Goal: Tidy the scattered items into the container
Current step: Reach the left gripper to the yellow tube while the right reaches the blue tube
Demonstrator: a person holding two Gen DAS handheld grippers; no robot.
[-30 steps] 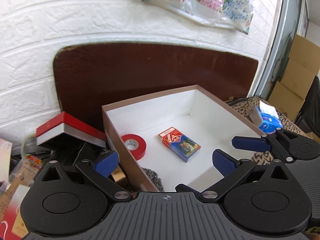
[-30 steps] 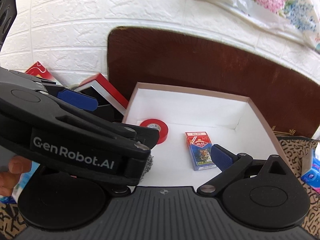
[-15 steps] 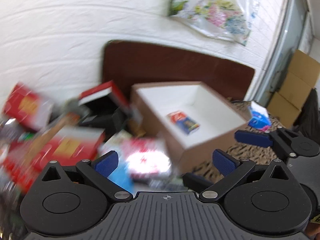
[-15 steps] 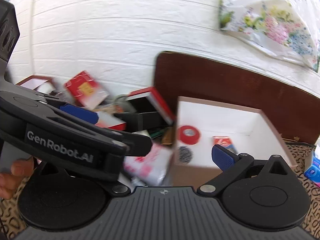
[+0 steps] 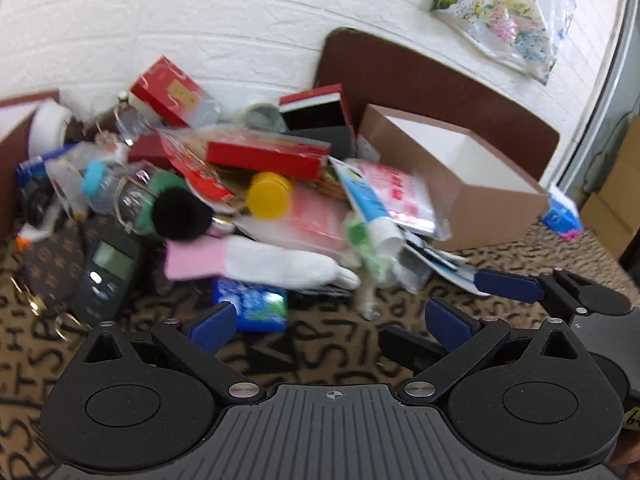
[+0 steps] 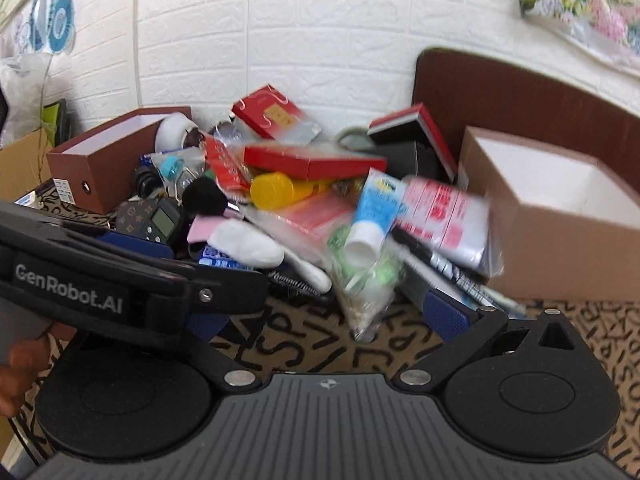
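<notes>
A heap of scattered items lies on the patterned cloth: a blue-white tube [image 5: 370, 210] [image 6: 372, 216], a yellow cap bottle [image 5: 269, 199] [image 6: 276, 191], a white-pink sock [image 5: 256, 260], a blue gum pack [image 5: 256, 308], a grey digital device [image 5: 106, 276], red boxes [image 5: 266, 156]. The brown container [image 5: 452, 184] [image 6: 560, 240] with white inside stands right of the heap. My left gripper [image 5: 328, 326] is open and empty, just before the gum pack. My right gripper [image 6: 326, 316] is open and empty near a clear bag of green bits [image 6: 362, 280].
A second brown box [image 6: 108, 160] stands at the far left. A dark board [image 5: 420, 76] leans on the white brick wall behind. A blue pack [image 5: 562, 218] lies right of the container. The left gripper's body [image 6: 120, 280] crosses the right wrist view.
Both grippers have pulled back from over the container and swung left, now facing the heap. The container has shifted to the right of both views. Both jaws stay open.
</notes>
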